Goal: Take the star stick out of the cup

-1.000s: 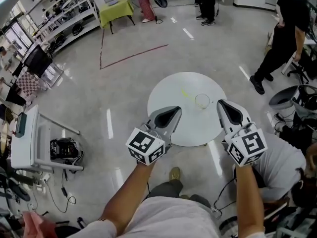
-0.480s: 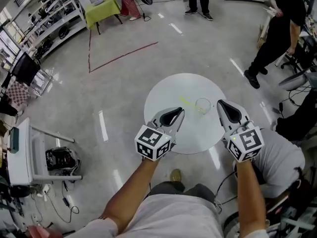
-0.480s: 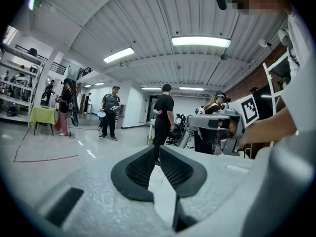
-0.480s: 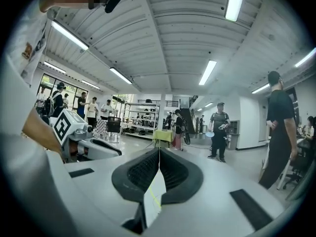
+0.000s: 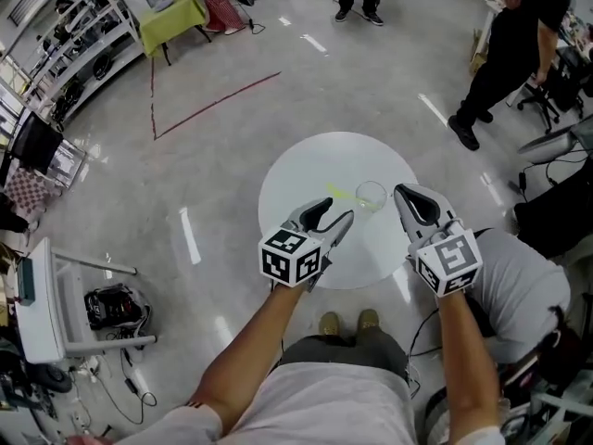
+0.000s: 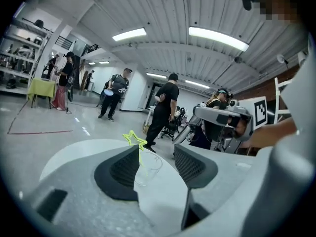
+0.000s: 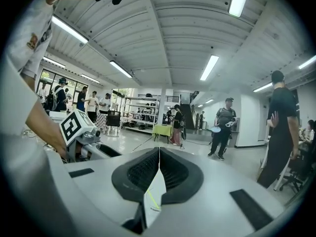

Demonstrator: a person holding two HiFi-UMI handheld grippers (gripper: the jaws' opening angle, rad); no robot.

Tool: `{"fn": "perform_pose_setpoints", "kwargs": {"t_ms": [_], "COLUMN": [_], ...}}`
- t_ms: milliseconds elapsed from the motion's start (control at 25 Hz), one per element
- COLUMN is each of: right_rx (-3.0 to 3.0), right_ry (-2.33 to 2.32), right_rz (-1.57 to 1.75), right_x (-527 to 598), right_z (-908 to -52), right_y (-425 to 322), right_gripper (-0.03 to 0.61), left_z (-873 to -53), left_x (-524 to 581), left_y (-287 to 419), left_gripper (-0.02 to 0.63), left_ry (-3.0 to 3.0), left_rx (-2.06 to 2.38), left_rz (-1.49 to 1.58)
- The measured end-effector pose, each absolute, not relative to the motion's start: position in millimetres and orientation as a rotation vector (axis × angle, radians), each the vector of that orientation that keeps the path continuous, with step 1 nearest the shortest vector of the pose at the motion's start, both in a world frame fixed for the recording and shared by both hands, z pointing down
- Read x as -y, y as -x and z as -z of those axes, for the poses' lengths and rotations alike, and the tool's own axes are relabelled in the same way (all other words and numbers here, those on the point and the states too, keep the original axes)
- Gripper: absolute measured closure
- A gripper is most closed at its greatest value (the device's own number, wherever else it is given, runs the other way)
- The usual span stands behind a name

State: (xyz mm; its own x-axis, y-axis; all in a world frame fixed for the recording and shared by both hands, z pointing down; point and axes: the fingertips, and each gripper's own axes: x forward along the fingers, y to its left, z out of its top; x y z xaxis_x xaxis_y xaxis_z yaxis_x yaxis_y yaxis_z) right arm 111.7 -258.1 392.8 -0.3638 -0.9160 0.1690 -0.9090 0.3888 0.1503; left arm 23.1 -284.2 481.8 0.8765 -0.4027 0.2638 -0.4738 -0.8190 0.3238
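Round white table (image 5: pixel 306 170) dead centre in the head view, and there's the clear cup (image 5: pixel 371 194) just off its middle toward 2 o'clock. The yellow-green star stick (image 5: pixel 339 193) sits in the cup, leaning out over the rim toward 9 o'clock, star end up.

Left gripper (image 5: pixel 335 216) comes in from the table's 7 o'clock side, and its jaws are opening right now. In the left gripper view the two dark ribbed pads stand well apart, with the cup (image 6: pixel 148 168) framed in the gap ahead of them. The star (image 6: pixel 132 138) pokes up by the left pad at 11 o'clock of the cup. No pad touches glass or stick.

Right gripper (image 5: pixel 400 191) hangs at the table's 3 o'clock edge, just beside the cup. In its own view the jaws (image 7: pixel 159 151) are pressed together at the tips with nothing between them. Only a sliver of white tabletop and a thin yellow line show through the slit below.

Writing? The only print is the black-and-white square markers on the cubes (image 5: pixel 292 256). No lettering can be read.

A person in black (image 5: pixel 505 58) stands off at 1 o'clock, and a lime-covered table (image 5: pixel 171 12) at 11 o'clock.
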Motion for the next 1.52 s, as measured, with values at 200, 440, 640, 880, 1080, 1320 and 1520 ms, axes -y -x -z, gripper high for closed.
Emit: {"fn": "perform_pose_setpoints", "kwargs": {"t_ms": [200, 440, 640, 880, 1080, 1320, 1520], "right_rx": [2.418, 2.420, 2.433, 2.442, 2.449, 2.452, 2.464], "right_ry": [-1.575, -1.544, -1.535, -1.535, -1.546, -1.553, -1.559], "right_rz": [-0.005, -0.079, -0.126, -0.153, -0.163, -0.172, -0.172], "right_x": [267.8, 275.1, 276.8, 277.3, 274.6, 270.8, 269.1], "right_z": [-417.3, -446.9, -461.7, -467.5, -466.7, -465.4, -461.2], "right_y": [-120.5, -131.5, -140.6, -147.1, -158.5, -163.2, -166.7], "right_gripper": [0.566, 0.566, 0.566, 0.566, 0.566, 0.566, 0.566], "left_z": [-504.9, -534.1, -547.2, -558.5, -562.2, -558.5, -551.1], "left_x": [295.5, 312.8, 321.6, 333.6, 335.6, 332.5, 328.7], "left_y": [-41.8, -51.6, -60.7, -65.6, -75.8, -76.3, -75.1], "left_gripper": [0.383, 0.376, 0.376, 0.400, 0.478, 0.581, 0.586], "left_ry": [-2.587, -2.486, -2.448, -2.424, -2.427, -2.443, -2.459], "left_rx": [0.646, 0.693, 0.708, 0.716, 0.707, 0.711, 0.711], "left_rz": [-0.293, -0.324, -0.328, -0.358, -0.380, -0.376, -0.369]}}
